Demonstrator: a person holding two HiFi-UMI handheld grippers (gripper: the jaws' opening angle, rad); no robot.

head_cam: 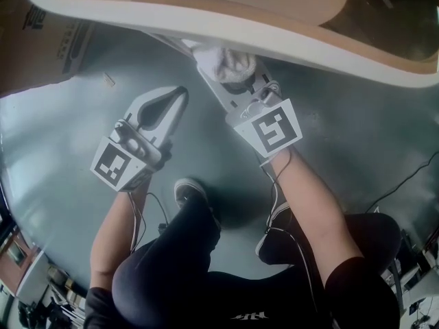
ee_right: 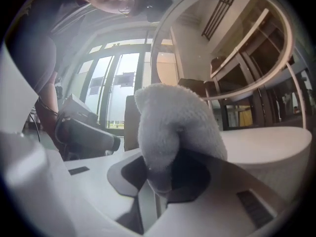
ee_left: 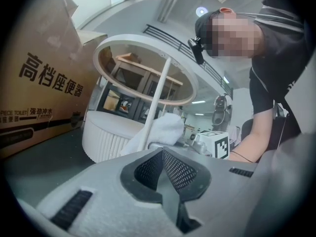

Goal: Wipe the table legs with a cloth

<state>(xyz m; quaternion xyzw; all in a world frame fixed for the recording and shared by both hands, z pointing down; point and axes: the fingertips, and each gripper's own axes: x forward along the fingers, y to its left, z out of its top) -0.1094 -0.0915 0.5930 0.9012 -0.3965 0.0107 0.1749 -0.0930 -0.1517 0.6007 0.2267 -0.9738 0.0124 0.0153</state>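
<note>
The round white table (head_cam: 274,36) with a glass top fills the top of the head view. Its thin white leg (ee_left: 158,95) slants down from the rim in the left gripper view. A white fluffy cloth (head_cam: 226,62) is bunched against the lower part of that leg, and my right gripper (head_cam: 230,74) is shut on it. In the right gripper view the cloth (ee_right: 173,127) bulges out of the jaws of the right gripper (ee_right: 160,181). My left gripper (head_cam: 180,94) hangs to the left of the cloth, shut and empty, its black pads of the left gripper (ee_left: 162,153) meeting.
A brown cardboard box (head_cam: 48,40) stands at the left, and its printed side (ee_left: 39,83) is close by. A white ribbed round piece (ee_left: 101,132) sits behind the leg. The person's shoe (head_cam: 188,190) and a black cable (head_cam: 405,180) lie on the grey floor.
</note>
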